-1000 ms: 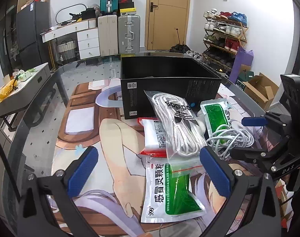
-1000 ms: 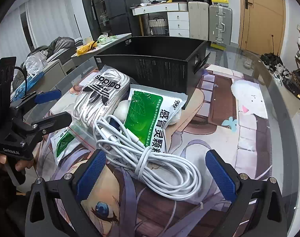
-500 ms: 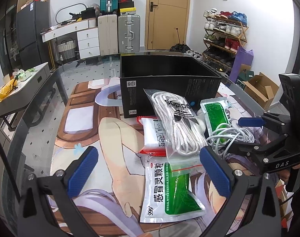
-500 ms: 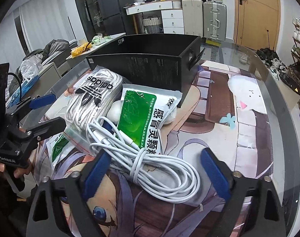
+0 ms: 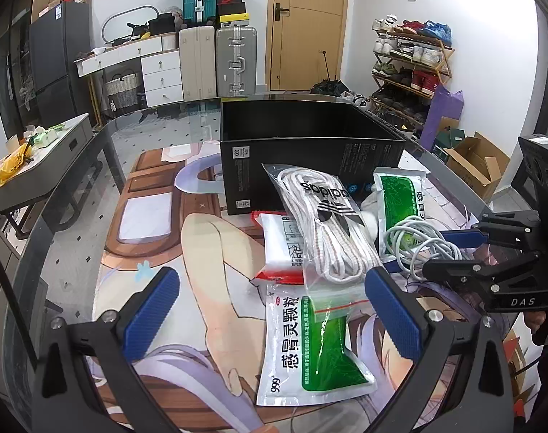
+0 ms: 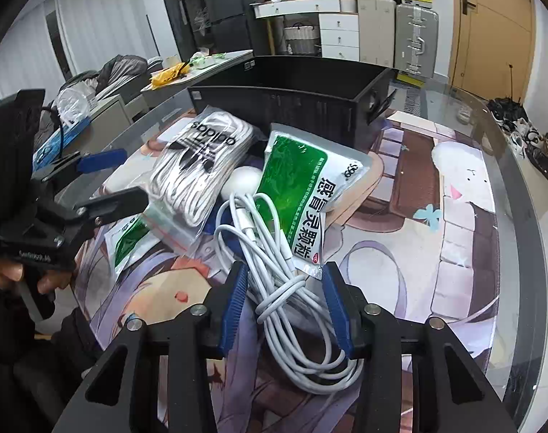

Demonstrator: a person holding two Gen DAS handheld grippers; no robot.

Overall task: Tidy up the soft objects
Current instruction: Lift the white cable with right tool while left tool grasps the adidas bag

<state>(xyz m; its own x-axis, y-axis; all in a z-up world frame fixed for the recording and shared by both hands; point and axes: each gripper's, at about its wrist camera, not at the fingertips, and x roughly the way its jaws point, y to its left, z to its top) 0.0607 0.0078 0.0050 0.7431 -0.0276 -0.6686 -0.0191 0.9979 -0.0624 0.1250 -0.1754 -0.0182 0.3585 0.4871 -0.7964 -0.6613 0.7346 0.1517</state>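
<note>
A: What's in front of me, biggest first?

B: The worktop (image 5: 79, 223), glass over a printed mat. On it sits a black box (image 5: 310, 151), open at the top, at the far side of the pile.

A: And the soft things?

B: All outside the box, heaped against its near wall. A clear bag of white rope (image 5: 328, 231) leans on that wall. A green-and-white pouch (image 6: 303, 195) lies beside it, a second pouch (image 5: 310, 353) lies nearer my left side, and a red-and-white packet (image 5: 277, 249) is tucked under the rope bag. A white ball (image 6: 243, 180) peeks out between bag and pouch, though I can't see much of it.

A: The cable?

B: The coiled white cable (image 6: 285, 288) lies on the mat, partly over the first pouch.

A: My right gripper (image 6: 285, 278)?

B: Its jaws have just been closing, and the blue pads now press the bundled cable from both sides.

A: The left gripper (image 5: 270, 296)?

B: Jaws wide apart, nothing between them, hanging above the second pouch.
</note>
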